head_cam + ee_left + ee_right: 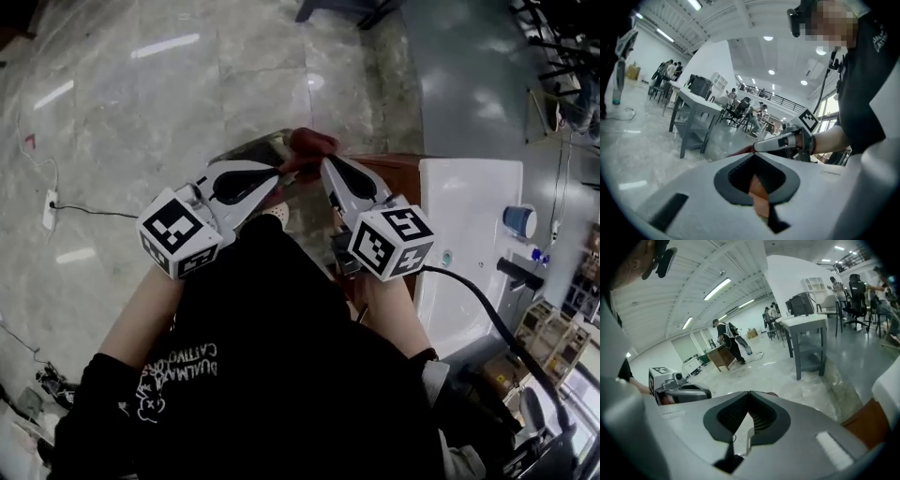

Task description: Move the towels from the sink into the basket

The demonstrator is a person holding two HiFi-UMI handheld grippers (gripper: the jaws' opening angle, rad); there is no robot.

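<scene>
White socket strip (49, 208): lay on the grey marble floor (141, 103), far to the left of the white ceramic sink (469, 202), with a dark cable trailing from it.
Left gripper (277, 172): was held well left of the sink, in front of the person's black shirt. Its jaws were closed on a fold of orange-brown cloth, which filled the gap between the pads in the left gripper view.
Rust-red crumpled towel (313, 142): was bunched at the tips of both grippers, out of the sink and left of it, above the floor beside the cabinet.
Right gripper (325, 161): was just beside the left one, on the side nearer the sink, tips almost meeting it. Its jaws were together. A sliver of red showed just past their tips in the right gripper view, but whether they pinched it could not be told.
Brown wooden cabinet (398, 173): stood against the sink's left edge.
Blue round cup (518, 220): stood on the sink's right part.
</scene>
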